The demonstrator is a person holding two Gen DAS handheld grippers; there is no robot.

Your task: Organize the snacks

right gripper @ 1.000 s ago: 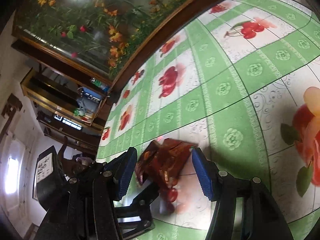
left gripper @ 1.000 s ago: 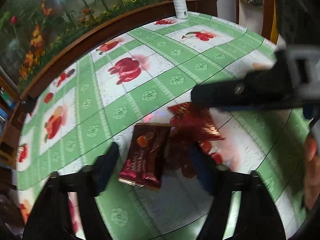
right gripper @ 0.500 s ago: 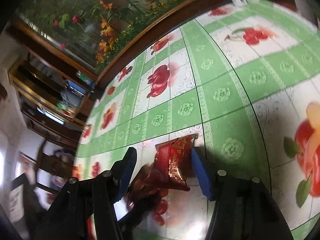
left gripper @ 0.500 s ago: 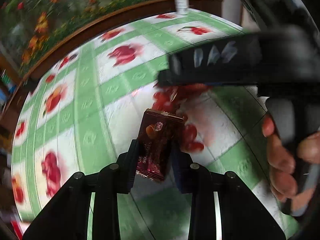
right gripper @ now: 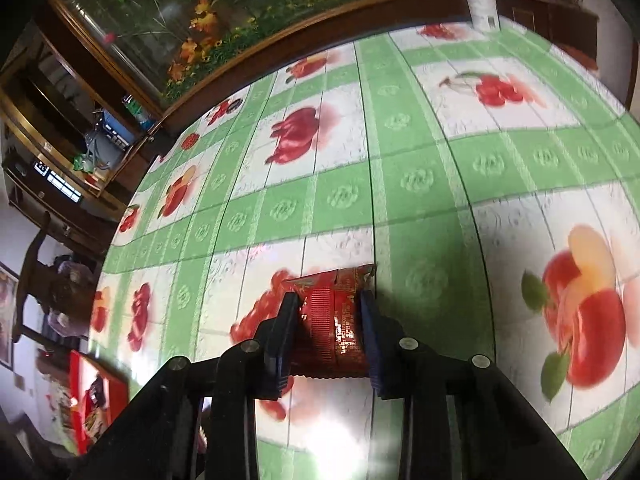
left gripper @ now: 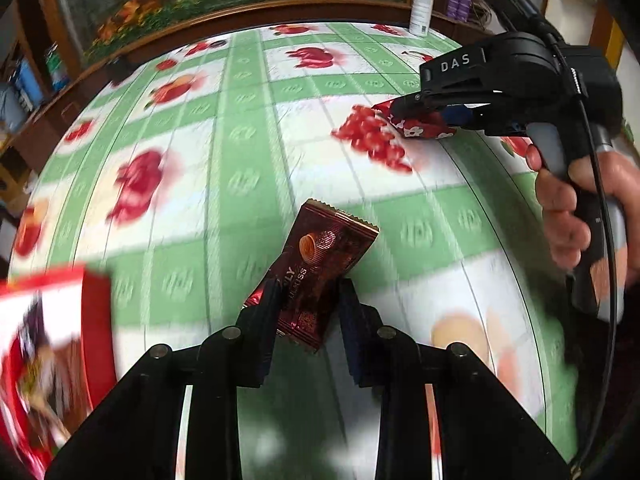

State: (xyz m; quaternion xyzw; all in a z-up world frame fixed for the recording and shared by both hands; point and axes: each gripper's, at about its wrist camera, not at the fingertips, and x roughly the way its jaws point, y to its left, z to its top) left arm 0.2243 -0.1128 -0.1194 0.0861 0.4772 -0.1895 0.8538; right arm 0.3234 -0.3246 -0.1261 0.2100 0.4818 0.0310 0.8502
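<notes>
My left gripper is shut on a dark maroon snack packet and holds it lifted above the green and white fruit-print tablecloth. My right gripper is shut on a bright red snack packet, also held above the cloth. In the left wrist view the right gripper shows at the upper right, clamped on the red packet.
A red box with snacks in it sits at the lower left; it also shows in the right wrist view. A white bottle stands at the table's far edge. A wooden ledge with flowers runs behind the table.
Both grippers closed on their packets and lifted them off the table. The left gripper swung left, bringing the red box into view. The right gripper has moved away from the left.
</notes>
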